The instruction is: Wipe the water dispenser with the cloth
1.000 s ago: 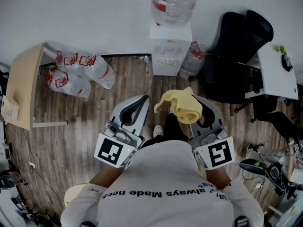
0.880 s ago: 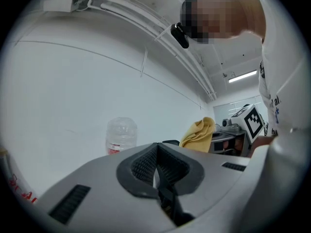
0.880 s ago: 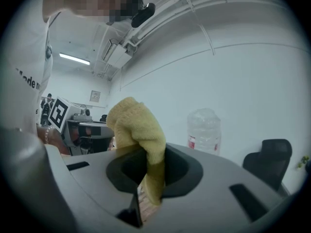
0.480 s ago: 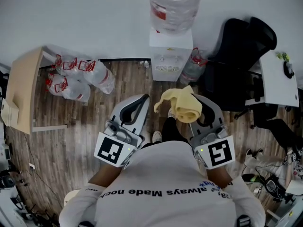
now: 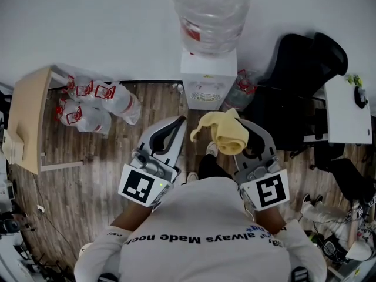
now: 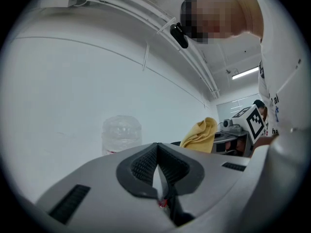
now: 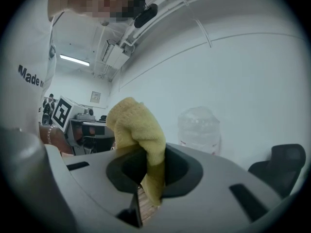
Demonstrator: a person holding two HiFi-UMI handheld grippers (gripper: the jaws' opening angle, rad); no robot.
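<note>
The white water dispenser (image 5: pixel 207 80) stands against the far wall with a big clear bottle (image 5: pixel 210 13) on top. That bottle shows in the left gripper view (image 6: pixel 121 132) and in the right gripper view (image 7: pixel 199 130). My right gripper (image 5: pixel 239 135) is shut on a yellow cloth (image 5: pixel 224 131), which bunches above the jaws (image 7: pixel 136 127) and shows at the right of the left gripper view (image 6: pixel 200 135). My left gripper (image 5: pixel 171 131) is shut and holds nothing. Both grippers hang in front of my chest, short of the dispenser.
Empty water bottles (image 5: pixel 97 101) lie on the wooden floor at the left beside a beige table (image 5: pixel 26 119). A black office chair (image 5: pixel 296 93) stands right of the dispenser, next to a white desk (image 5: pixel 346 107). Another bottle (image 5: pixel 238 90) leans by the dispenser's right side.
The dispenser and its bottle have grown larger and nearer in the head view as I walk toward them. Both grippers keep their pose, the cloth still held.
</note>
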